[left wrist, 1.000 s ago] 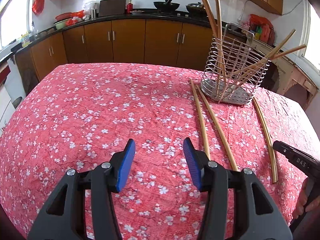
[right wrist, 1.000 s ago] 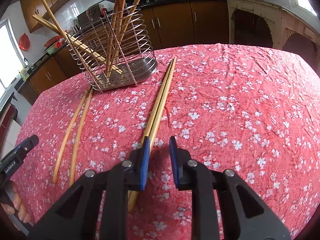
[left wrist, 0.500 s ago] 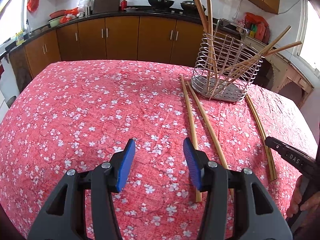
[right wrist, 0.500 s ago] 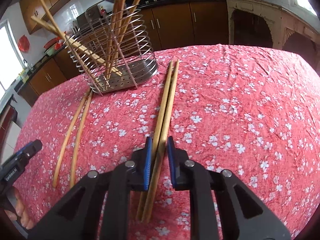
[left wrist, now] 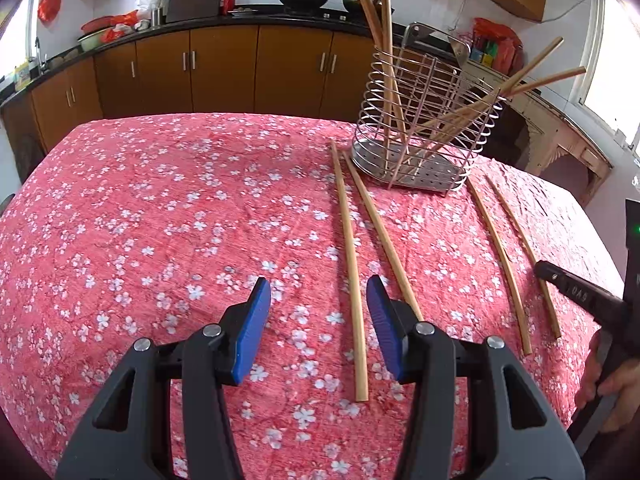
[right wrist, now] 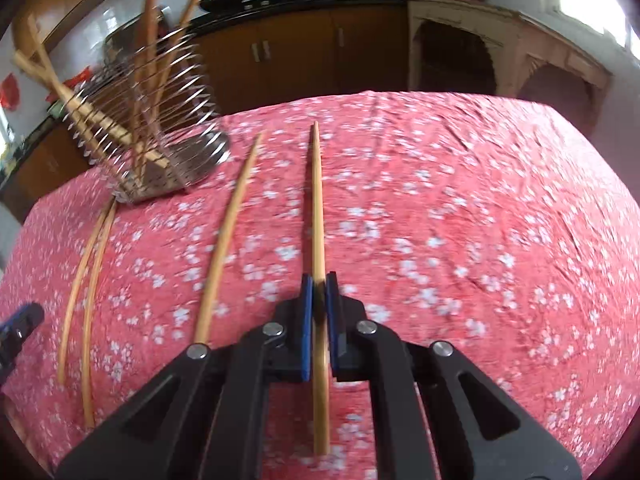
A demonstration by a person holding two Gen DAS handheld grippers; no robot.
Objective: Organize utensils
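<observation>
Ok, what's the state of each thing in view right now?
Right tool: shut on one chopstick.
Left tool: open, empty, above the cloth.
Pair by left tool: flat on the cloth.
Lone chopstick: loose on the cloth.
Rack: upright, four chopsticks standing inside.

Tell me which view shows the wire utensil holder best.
The left wrist view: the wire utensil holder is sharp there, with its perforated base and the chopsticks leaning inside clearly visible. The right wrist view shows it only motion-blurred, at the upper left.
</observation>
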